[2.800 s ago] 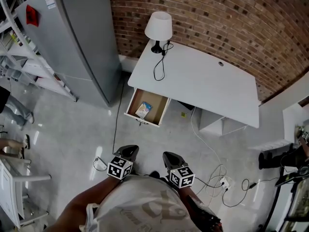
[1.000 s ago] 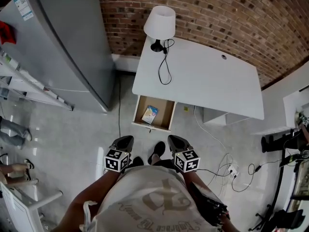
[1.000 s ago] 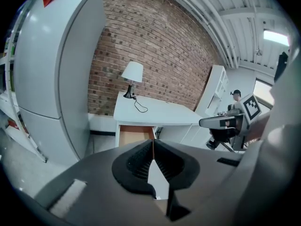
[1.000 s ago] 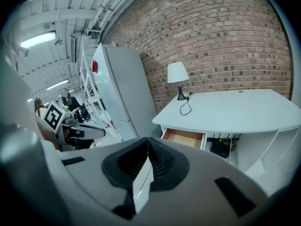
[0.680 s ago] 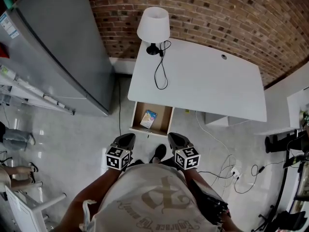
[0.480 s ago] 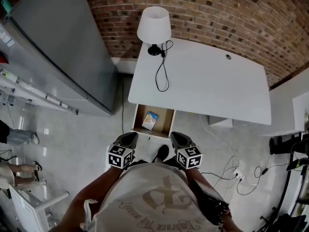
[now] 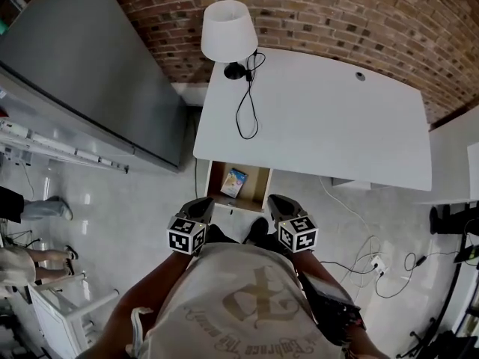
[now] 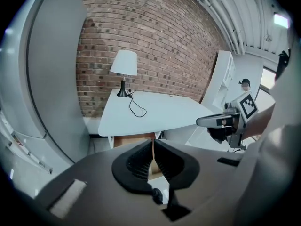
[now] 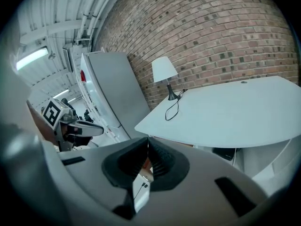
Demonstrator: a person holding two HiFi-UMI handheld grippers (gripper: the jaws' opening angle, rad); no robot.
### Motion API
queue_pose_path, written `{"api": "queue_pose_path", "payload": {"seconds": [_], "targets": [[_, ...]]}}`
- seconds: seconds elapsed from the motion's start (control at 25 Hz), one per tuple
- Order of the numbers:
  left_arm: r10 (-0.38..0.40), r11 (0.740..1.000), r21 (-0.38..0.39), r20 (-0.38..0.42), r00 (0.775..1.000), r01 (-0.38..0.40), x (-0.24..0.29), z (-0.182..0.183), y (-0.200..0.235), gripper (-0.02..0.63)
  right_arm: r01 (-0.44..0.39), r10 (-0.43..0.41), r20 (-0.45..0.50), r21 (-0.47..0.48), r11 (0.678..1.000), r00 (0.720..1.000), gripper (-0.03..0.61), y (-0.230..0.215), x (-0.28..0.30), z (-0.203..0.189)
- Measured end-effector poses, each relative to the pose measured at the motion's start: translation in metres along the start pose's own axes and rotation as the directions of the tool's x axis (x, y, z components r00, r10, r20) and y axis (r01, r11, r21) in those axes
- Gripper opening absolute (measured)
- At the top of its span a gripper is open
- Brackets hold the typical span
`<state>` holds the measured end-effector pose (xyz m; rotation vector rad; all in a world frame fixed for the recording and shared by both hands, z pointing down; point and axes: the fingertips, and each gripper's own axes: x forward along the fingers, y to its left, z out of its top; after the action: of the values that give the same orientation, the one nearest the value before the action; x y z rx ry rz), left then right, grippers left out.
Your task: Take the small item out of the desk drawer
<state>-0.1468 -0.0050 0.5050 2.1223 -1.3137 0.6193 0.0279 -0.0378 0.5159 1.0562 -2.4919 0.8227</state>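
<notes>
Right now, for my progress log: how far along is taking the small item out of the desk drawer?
Done: the drawer stands open under the desk. In hand: nothing; the left gripper and right gripper are shut and empty, short of the drawer. Left: the small item lies inside; reaching in, gripping it and lifting it out remain.

Desk drawer (image 7: 257, 188): pulled open under the left front edge of white desk (image 7: 322, 118), just below centre of the head view; pale wood interior, white front panel nearest the camera

Small item (image 7: 235, 182): flat rectangular packet, light blue and white with yellowish print, lying flat on the drawer floor, left of its middle, turned slightly askew to the drawer walls
</notes>
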Motion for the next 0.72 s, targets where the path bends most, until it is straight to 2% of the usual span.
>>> {"api": "queue_pose_path", "payload": {"seconds": [0.36,0.72], "targets": [[-0.027,0.999,0.019,-0.046,0.999,0.028,0.021,0.010,0.004,0.014,0.022,-0.021,-0.002,0.045,0.999,1.000,0.006,-0.009,0.004,0.000],[-0.084,0.995,0.037,-0.140,0.987,0.090,0.050,-0.003,0.033,0.014,0.139,-0.139,-0.011,0.137,0.981,0.990,0.006,-0.021,0.010,-0.009]]}}
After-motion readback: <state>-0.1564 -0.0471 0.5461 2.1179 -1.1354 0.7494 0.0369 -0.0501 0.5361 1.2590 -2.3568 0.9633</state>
